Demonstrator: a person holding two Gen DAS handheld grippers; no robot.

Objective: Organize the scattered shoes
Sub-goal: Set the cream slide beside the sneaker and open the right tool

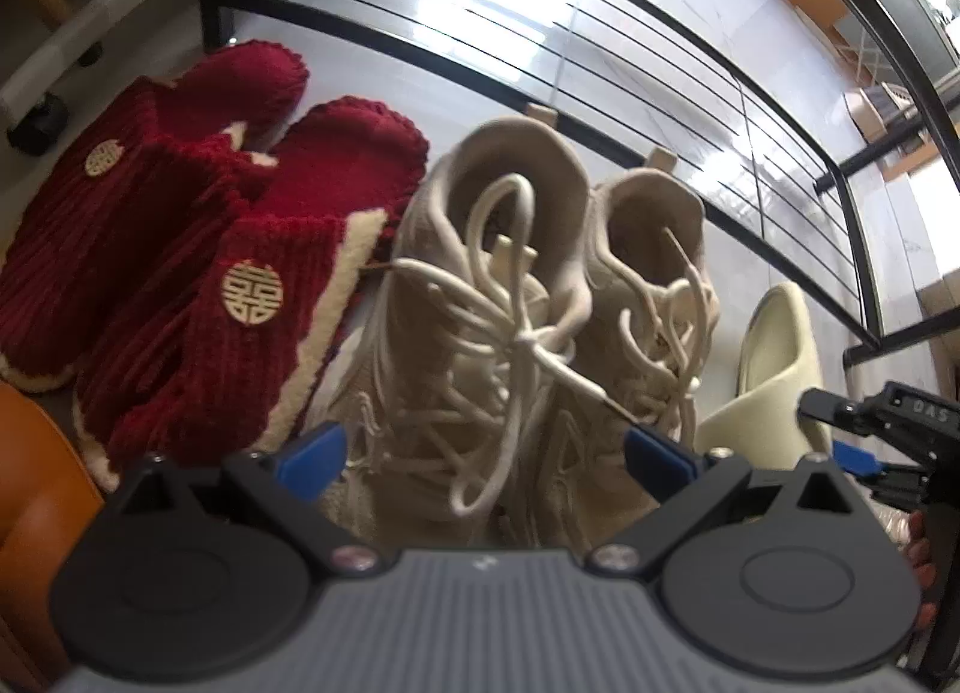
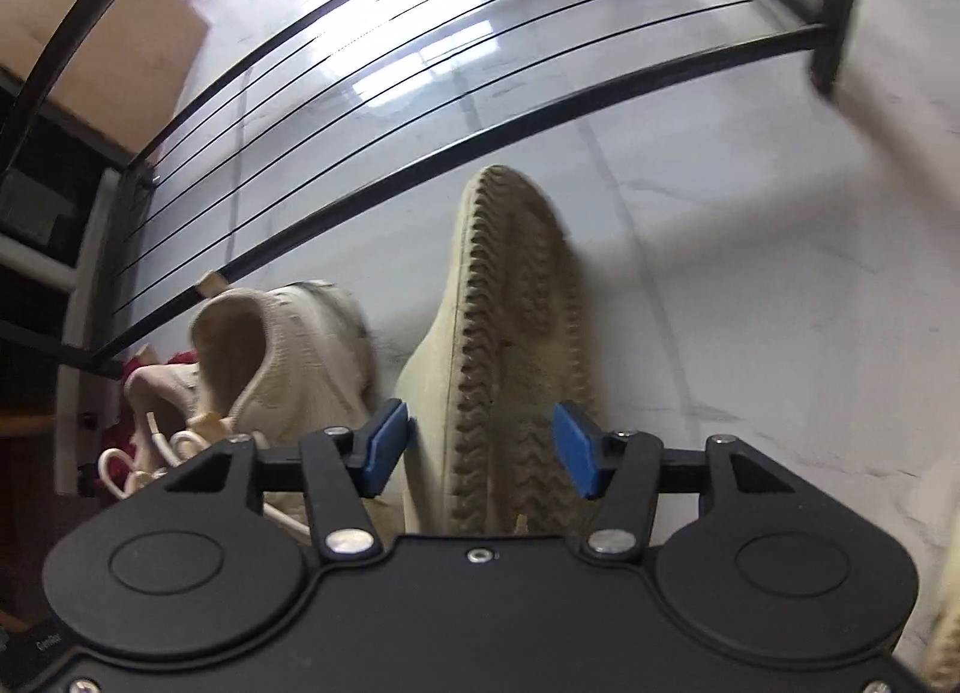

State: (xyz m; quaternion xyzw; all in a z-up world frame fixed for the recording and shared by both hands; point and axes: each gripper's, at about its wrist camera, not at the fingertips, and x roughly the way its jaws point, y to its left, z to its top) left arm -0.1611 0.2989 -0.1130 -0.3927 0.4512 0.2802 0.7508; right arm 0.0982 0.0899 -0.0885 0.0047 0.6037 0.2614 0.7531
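On the pale floor (image 1: 480,33), red slippers (image 1: 180,273) lie left of beige sneakers (image 1: 510,303), near a black rack (image 1: 420,42).

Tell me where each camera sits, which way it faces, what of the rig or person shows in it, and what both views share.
Left wrist: sits on the left gripper, looks steeply down at red slippers and beige sneakers before the black rack; its open fingers, the right gripper and a bit of hand show.
Right wrist: sits on the right gripper, looks down at a cream slipper turned on its side, clamped between its pads.
Shared: sneakers, cream slipper, rack.
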